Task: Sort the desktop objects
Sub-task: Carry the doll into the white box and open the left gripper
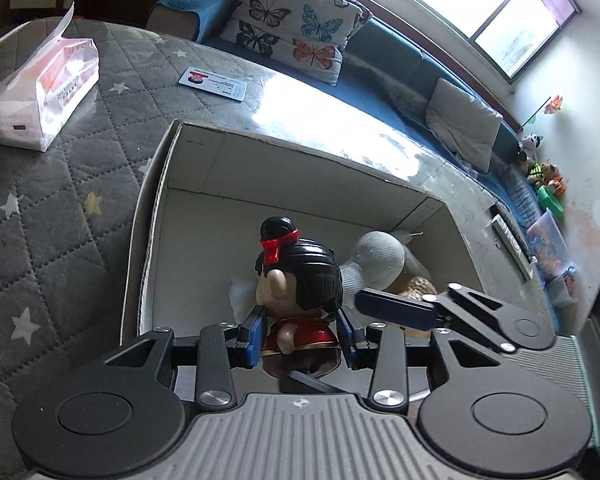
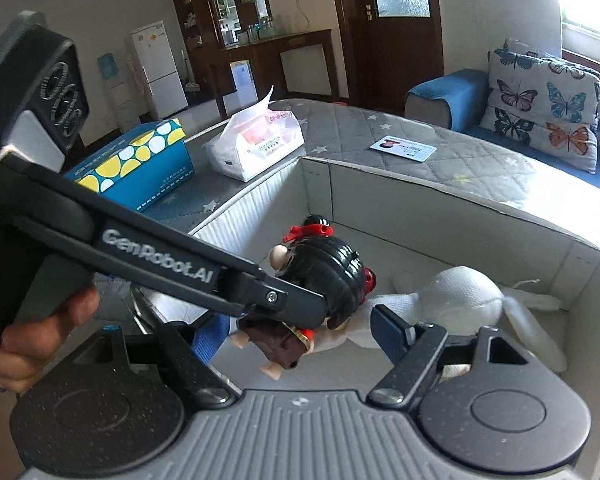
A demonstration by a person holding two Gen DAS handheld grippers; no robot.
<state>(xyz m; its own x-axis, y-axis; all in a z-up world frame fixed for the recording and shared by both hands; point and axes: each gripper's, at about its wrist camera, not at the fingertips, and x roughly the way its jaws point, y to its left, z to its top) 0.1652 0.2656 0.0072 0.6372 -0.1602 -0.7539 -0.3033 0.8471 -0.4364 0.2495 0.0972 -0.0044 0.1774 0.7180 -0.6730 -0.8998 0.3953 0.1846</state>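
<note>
Figurine (image 1: 300,300) clamped between the left claw (image 1: 302,338) pads, above the box (image 1: 148,216). Right claw (image 2: 300,338), jaws apart, crowds close beside; collision could dislodge the doll.

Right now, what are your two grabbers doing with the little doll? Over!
Left gripper shut on black-haired, red-robed toy figure, held over white cardboard box. Right gripper open, empty. White mesh-wrapped bundle lies in box below.

both wrist views look closely down into one box (image 1: 188,152).
</note>
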